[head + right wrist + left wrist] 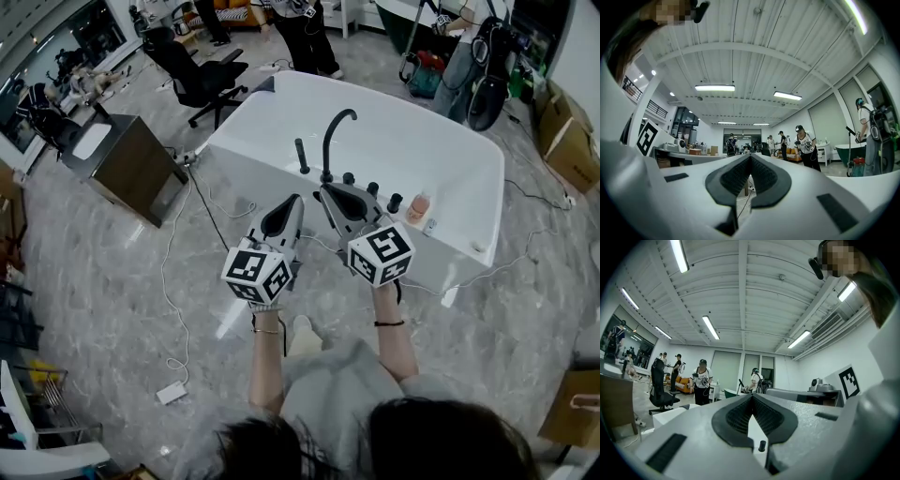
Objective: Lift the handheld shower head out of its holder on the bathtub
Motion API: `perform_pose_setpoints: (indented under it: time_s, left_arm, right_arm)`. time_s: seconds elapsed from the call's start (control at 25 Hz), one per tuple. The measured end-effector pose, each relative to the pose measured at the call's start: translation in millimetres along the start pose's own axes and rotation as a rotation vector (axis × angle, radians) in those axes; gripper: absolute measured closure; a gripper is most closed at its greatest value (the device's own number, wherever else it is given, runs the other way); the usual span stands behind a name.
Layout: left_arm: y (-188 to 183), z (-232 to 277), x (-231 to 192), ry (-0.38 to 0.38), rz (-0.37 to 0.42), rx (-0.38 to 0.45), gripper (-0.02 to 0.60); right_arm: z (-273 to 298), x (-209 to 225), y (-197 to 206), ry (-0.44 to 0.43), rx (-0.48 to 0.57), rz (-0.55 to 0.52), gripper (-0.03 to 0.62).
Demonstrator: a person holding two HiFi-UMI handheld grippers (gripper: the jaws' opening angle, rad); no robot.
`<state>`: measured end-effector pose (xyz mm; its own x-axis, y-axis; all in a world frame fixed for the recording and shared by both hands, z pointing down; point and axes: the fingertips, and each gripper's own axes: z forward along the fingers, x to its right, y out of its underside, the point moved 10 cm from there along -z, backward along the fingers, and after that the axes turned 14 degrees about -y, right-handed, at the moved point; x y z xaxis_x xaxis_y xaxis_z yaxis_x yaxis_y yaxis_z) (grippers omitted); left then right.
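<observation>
While the left gripper [296, 199] hangs closed, the shower head [301, 156] stands beyond it.

My head camera looks steeply down from high above the white oval bathtub [422, 141]. Each gripper camera sits close behind its own jaws, on my left gripper [751, 397] and my right gripper [750, 157], facing level across the room. Both gripper views catch the person in a white printed shirt [702, 377]. The left gripper view and the head view share the black office chair [660, 391].

White bathtub [422, 141]; black faucet [327, 142]; grey marbled floor [94, 281].
</observation>
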<state>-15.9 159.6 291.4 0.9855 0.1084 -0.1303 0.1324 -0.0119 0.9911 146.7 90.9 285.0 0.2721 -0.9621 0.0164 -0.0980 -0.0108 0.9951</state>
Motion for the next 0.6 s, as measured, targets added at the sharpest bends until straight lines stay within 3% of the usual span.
perform_pose_setpoints:
  time_s: [0.6]
  left_arm:
    - [-11, 53, -60, 0.079, 0.021, -0.005, 0.577]
  right_arm:
    - [60, 32, 5, 0.070, 0.012, -0.003, 0.595]
